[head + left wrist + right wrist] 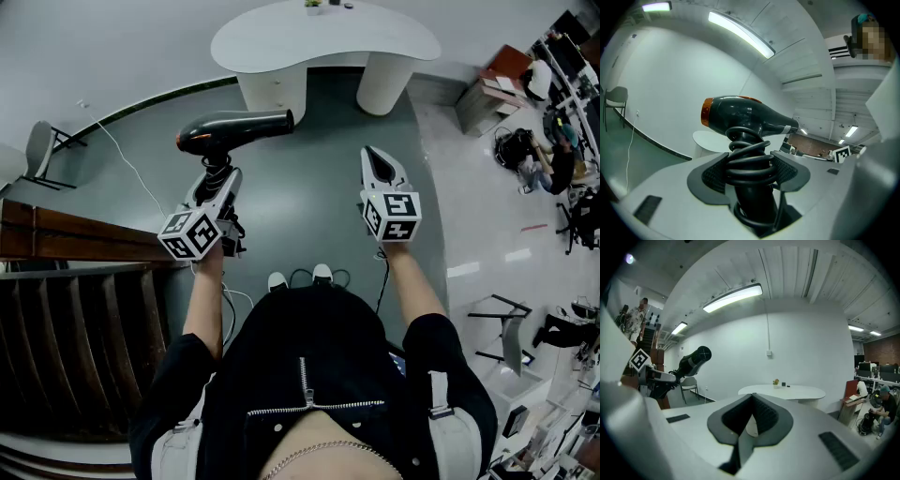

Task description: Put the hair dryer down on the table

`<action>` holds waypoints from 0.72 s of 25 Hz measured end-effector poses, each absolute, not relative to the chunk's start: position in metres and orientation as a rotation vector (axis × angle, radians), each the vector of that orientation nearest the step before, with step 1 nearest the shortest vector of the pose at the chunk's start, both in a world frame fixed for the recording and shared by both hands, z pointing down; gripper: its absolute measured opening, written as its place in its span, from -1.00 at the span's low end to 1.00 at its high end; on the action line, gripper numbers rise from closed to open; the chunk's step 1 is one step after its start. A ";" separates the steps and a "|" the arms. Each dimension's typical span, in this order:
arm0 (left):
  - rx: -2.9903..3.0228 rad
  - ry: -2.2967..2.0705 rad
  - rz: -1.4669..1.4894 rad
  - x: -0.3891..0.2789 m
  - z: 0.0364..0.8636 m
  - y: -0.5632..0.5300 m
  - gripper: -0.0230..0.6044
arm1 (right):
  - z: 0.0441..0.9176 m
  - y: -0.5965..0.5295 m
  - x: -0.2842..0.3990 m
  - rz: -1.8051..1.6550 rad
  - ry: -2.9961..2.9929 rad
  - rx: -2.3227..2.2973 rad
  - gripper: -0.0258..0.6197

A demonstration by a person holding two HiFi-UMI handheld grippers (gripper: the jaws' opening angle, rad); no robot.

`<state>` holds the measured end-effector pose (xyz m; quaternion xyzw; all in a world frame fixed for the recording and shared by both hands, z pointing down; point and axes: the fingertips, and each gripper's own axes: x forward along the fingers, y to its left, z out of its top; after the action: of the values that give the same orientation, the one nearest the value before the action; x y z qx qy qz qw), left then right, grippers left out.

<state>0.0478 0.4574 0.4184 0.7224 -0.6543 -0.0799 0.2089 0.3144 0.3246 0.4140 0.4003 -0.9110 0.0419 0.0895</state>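
While clamped on the handle (752, 201) and on the cord (749, 157) coiled round it, holds the hair dryer (234, 129) up in the air: left tool (216, 173), jaws set wide, pads pressed to both sides of the coil. Nearest the body, at the left of the head view, angled forward and a little inward. Beside it and well apart, right tool (380, 161): jaws closed tip to tip, nothing between them, pointing ahead at about the same reach.

Just past the left tool's tips, dryer body lying crosswise, long axis running left to right, orange rear end at the left, nozzle toward the right tool, handle down into the jaws. From the right gripper view, same dryer up at the left, nozzle turned this way.

Below, only grey floor (309, 216); no support under the dryer. Farther on, ahead and slightly right of the dryer, white tabletop (319, 42) on two stout legs, bare over its near part, a few small items (323, 6) at the far edge.

Likely call: carry forward and a touch right with the left tool, the one holding the load, then lower with the barrel laid along the near edge before easing the jaws. Not yet down; a stretch of floor to cross first.
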 end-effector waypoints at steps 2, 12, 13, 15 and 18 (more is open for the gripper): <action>2.014 -1.829 -0.222 0.051 0.416 0.455 -0.03 | 0.416 0.322 0.315 0.131 -2.720 1.171 -0.91; 1.953 -1.871 -0.258 0.082 0.423 0.438 -0.03 | 0.432 0.292 0.342 0.141 -2.739 1.090 -0.91; 1.944 -1.878 -0.262 0.085 0.424 0.438 -0.03 | 0.434 0.289 0.344 0.150 -2.738 1.081 -0.91; 1.924 -1.891 -0.263 0.089 0.426 0.438 -0.03 | 0.438 0.282 0.344 0.169 -2.739 1.056 -0.91; 1.892 -1.902 -0.245 0.093 0.431 0.433 -0.03 | 0.441 0.272 0.341 0.185 -2.746 1.010 -0.91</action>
<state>0.0927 0.4333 0.4307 0.6848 -0.6884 -0.0888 0.2218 0.3412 0.2725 0.4412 0.3426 -0.9315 0.0629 0.1048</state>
